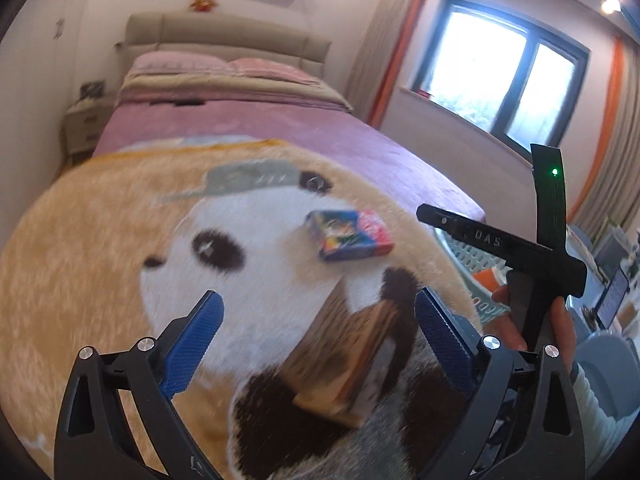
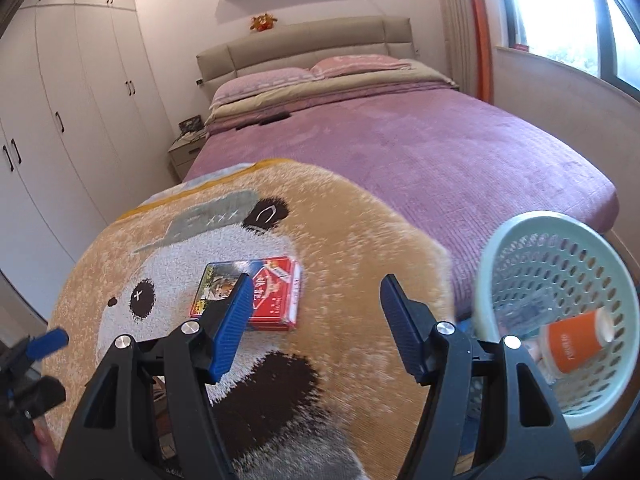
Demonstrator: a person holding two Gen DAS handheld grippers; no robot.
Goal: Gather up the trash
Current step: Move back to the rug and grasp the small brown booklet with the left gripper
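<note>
One bed (image 2: 420, 152) with a purple cover fills the room, padded headboard behind, two pink pillows (image 2: 264, 80) at its head. One round panda-face rug (image 2: 360, 248) lies on the near end of the bed. One pale green perforated basket (image 2: 504, 240) sits off the rug's right edge; inside it one orange cup (image 2: 572, 344) on its side, plus a clear wrapper, blurred. Two boxes on the rug: one red-and-blue carton (image 2: 276, 300) flat near the panda's eye, one brown box (image 1: 340, 364) nearer the camera, smeared by motion. Left gripper (image 1: 320, 332): jaws wide apart, nothing between the pads. Right gripper (image 2: 316, 320): jaws apart, empty. Wardrobe wall at left, window at right.
</note>
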